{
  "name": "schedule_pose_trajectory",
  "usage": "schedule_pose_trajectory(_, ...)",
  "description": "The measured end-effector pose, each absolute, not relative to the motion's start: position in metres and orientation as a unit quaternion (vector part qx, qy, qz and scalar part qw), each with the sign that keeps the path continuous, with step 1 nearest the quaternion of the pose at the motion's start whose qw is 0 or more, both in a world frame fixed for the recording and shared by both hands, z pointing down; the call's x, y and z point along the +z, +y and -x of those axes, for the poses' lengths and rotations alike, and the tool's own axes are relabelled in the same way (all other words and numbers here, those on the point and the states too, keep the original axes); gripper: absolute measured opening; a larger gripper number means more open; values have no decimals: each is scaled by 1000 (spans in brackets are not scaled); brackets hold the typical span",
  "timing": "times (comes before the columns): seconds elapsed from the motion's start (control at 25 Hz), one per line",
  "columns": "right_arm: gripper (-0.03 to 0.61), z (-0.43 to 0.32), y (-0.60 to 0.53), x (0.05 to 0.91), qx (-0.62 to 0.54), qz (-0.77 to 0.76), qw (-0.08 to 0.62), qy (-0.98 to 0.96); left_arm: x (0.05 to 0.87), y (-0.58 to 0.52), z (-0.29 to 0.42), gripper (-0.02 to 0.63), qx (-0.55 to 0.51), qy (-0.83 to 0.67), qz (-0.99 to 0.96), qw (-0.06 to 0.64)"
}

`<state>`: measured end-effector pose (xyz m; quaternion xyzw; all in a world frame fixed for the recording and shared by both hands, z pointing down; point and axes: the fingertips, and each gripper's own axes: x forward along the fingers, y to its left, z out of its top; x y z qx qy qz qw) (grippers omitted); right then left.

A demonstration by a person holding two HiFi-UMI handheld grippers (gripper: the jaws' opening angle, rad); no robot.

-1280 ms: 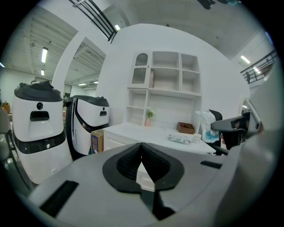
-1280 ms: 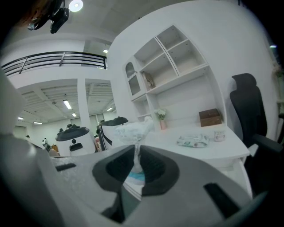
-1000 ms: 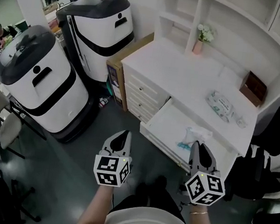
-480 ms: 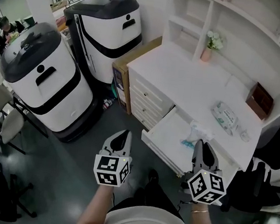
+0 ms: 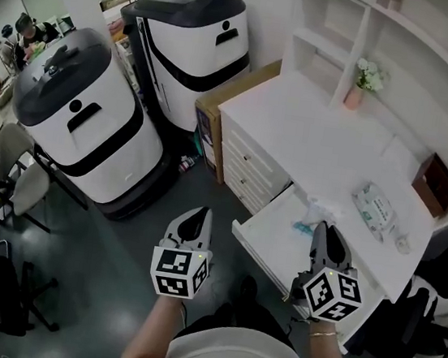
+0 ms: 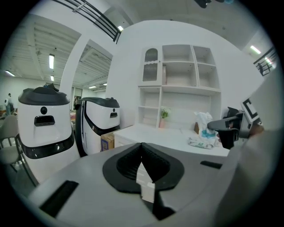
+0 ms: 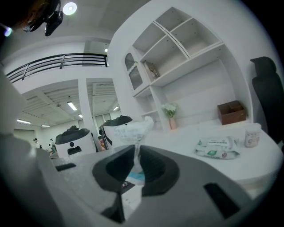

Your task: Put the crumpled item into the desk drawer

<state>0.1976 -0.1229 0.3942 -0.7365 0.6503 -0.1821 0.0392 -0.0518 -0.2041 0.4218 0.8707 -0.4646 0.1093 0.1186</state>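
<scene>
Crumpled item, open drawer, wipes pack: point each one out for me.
crumpled item point(image 7: 129, 129), right gripper view, its white bunched top above the jaws.
open drawer point(image 5: 273, 230), head view, bare white floor inside it.
wipes pack point(image 5: 375, 208), head view, middle of its top face.

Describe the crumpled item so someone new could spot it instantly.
Find the white desk and its open drawer. Over it, the right gripper has its jaws shut on the crumpled item: a scrunched whitish wrapper with a blue patch, unlike the flat wipes pack on the desktop.
</scene>
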Motion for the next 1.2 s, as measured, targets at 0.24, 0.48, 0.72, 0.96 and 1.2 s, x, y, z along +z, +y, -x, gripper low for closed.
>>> schedule_pose_trajectory(0.24, 43, -207, -150, 418, -205, 719, 19, 664, 431, -215, 51, -7, 115, -486, -856, 130)
schedule_pose_trajectory(0.48, 43, -212, -165, 464, -234, 707, -21, 667, 443, -216, 51, -6, 127, -499, -846, 141)
schedule_pose_trajectory(0.72, 43, -210, -172, 512, -267, 694, -64, 666, 452, -213, 60, -7, 135, -516, -832, 151)
schedule_pose_trajectory(0.96, 43, -201, -179, 547, -299, 675, -98, 668, 460, -209, 70, -6, 144, -528, -822, 158)
schedule_pose_trajectory(1.2, 43, -202, -184, 586, -323, 665, -145, 657, 466, -209, 77, -8, 148, -538, -813, 166)
